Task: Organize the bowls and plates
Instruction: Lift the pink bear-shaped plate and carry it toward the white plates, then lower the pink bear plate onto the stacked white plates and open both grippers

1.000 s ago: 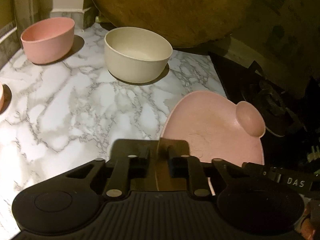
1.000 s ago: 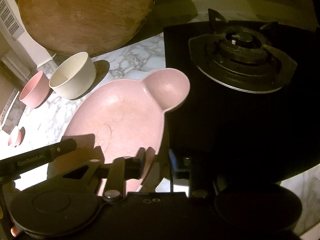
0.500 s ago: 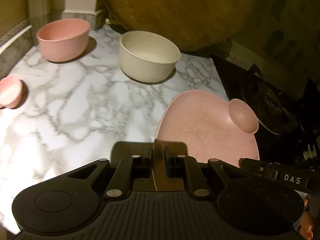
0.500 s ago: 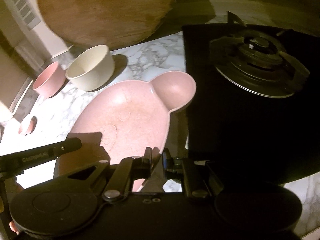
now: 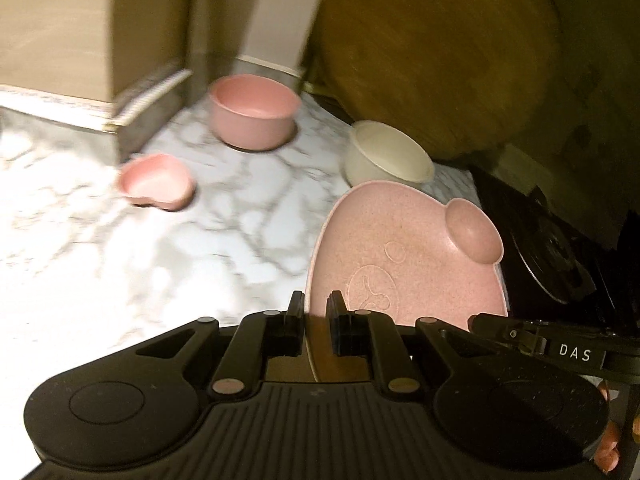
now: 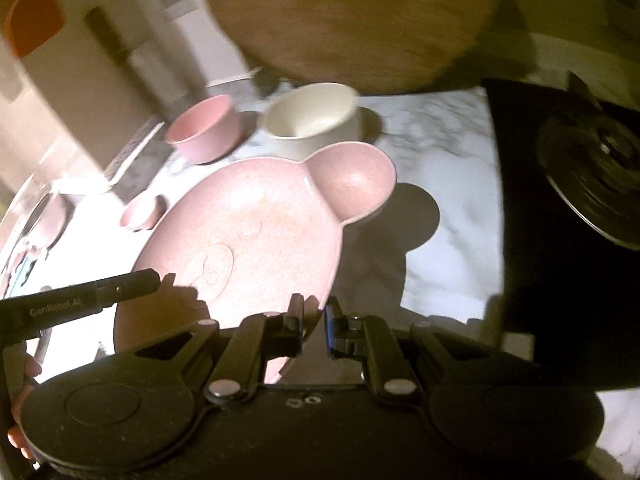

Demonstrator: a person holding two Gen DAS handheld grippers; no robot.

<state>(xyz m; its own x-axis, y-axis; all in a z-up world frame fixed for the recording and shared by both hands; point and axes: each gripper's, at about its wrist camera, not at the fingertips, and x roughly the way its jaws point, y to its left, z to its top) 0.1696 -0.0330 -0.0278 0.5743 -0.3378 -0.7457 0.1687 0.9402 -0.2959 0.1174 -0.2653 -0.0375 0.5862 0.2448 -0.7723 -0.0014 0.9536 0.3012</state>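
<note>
A pink bear-shaped plate (image 5: 404, 248) is held above the marble counter, casting a shadow below it; it also shows in the right wrist view (image 6: 256, 232). My left gripper (image 5: 314, 310) is shut on its near rim. My right gripper (image 6: 314, 312) is shut on its right-hand rim. A pink bowl (image 5: 254, 110) and a cream bowl (image 5: 386, 156) stand at the back of the counter; they show in the right wrist view as the pink bowl (image 6: 204, 128) and the cream bowl (image 6: 312, 116). A small pink heart-shaped dish (image 5: 158, 182) lies to the left.
A large round wooden board (image 5: 432, 48) leans against the back wall. A black gas hob (image 6: 580, 184) lies to the right. A beige box (image 5: 88, 40) stands at the back left. More dishes (image 6: 48, 220) lie at the far left of the counter.
Both grippers have lifted the pink plate off the hob's edge and carried it left over the counter. The views have swung left, bringing the small heart dish into sight.
</note>
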